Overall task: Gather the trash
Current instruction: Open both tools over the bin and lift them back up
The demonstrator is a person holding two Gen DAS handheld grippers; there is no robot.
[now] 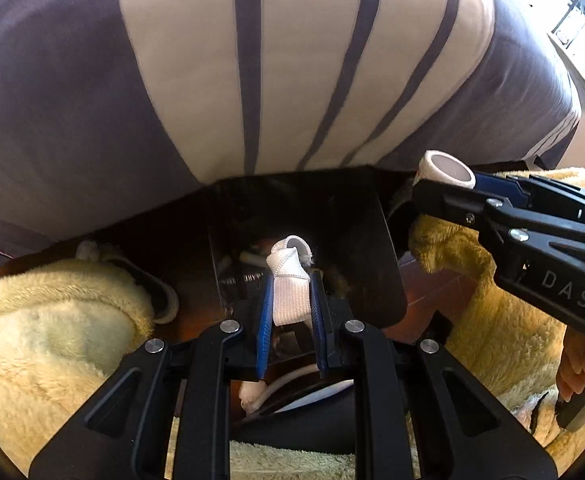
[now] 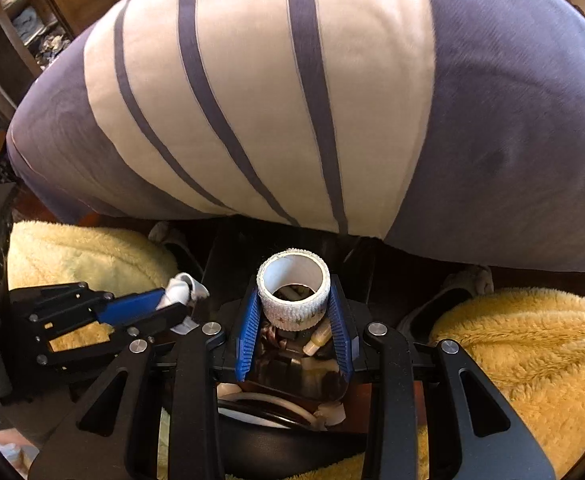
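We hold both loads over dark trash bin point(image 2: 292, 380), ready to drop: left gripper point(image 1: 290, 300) jaws clamp crumpled white fabric strip point(image 1: 290, 288), right gripper point(image 2: 294, 312) jaws pinch white tape roll point(image 2: 293, 294).

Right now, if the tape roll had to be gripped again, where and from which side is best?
Grip the tape roll on its curved outer wall, one pad on each side, as the right claw does now. Its open hole faces along the fingers, so the rounded sides offer two opposite faces.

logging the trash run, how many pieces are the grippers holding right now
2. A crumpled white bandage strip sits clamped in the left gripper; a white bandage roll sits in the right gripper. Both hang over the dark bin, which may hide more.
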